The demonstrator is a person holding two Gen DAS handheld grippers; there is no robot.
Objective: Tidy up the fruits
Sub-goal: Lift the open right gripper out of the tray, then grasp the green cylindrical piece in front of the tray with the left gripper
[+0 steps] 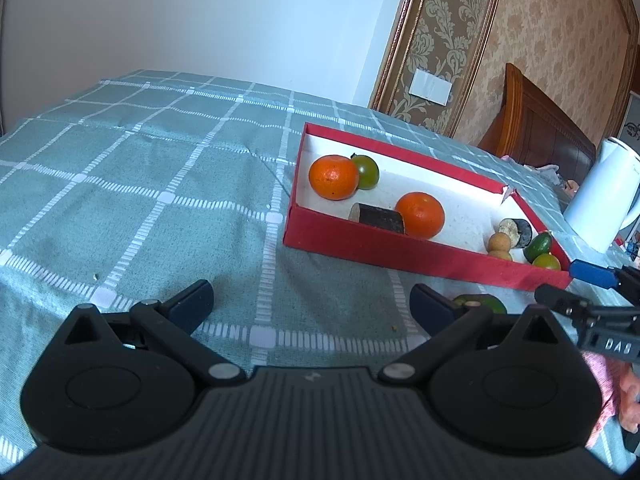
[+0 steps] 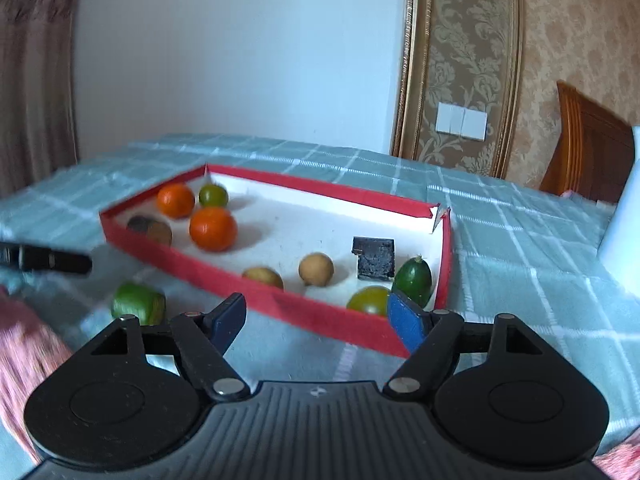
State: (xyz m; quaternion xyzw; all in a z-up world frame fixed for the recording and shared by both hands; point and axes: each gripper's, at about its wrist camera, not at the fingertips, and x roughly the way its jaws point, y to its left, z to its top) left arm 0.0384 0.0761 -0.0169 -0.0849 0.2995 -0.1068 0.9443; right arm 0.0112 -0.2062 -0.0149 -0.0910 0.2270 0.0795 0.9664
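**One green fruit left outside the red box**

Most of the fruit already lies in the shallow red box (image 2: 224,276), which sits on the table toward its far right side. At the box's left end are two mandarins (image 2: 213,228), a small green citrus (image 2: 213,195) and a dark cut cylinder (image 2: 149,229), possibly a piece of sugarcane. At its right end lie two tan longan-like fruits (image 2: 316,269), a second dark cut piece (image 2: 374,260), a green oval fruit (image 2: 413,282) and a yellow-green round one (image 2: 369,299) tucked into the near right corner.

Judging by this, the sorting is nearly done. What appears to remain is one green fruit with a cut end (image 2: 138,303), lying on the cloth just outside the box's near wall, toward its left end.

The left gripper (image 1: 310,300) hangs over the cloth near the table's front edge with its jaws spread wide and nothing between them; that leftover fruit peeks out just behind its right finger. The right gripper (image 2: 316,320) is also spread wide and empty, poised at the box's near wall toward the right corner.

The table wears a teal cloth (image 1: 140,184) checked with white lines, slightly creased. A white kettle (image 1: 596,196) stands beyond the box's right end. Behind are a plain white wall, patterned beige wallpaper with a gilt moulding, a white wall switch (image 2: 462,119) and a wooden chair back (image 2: 592,148).
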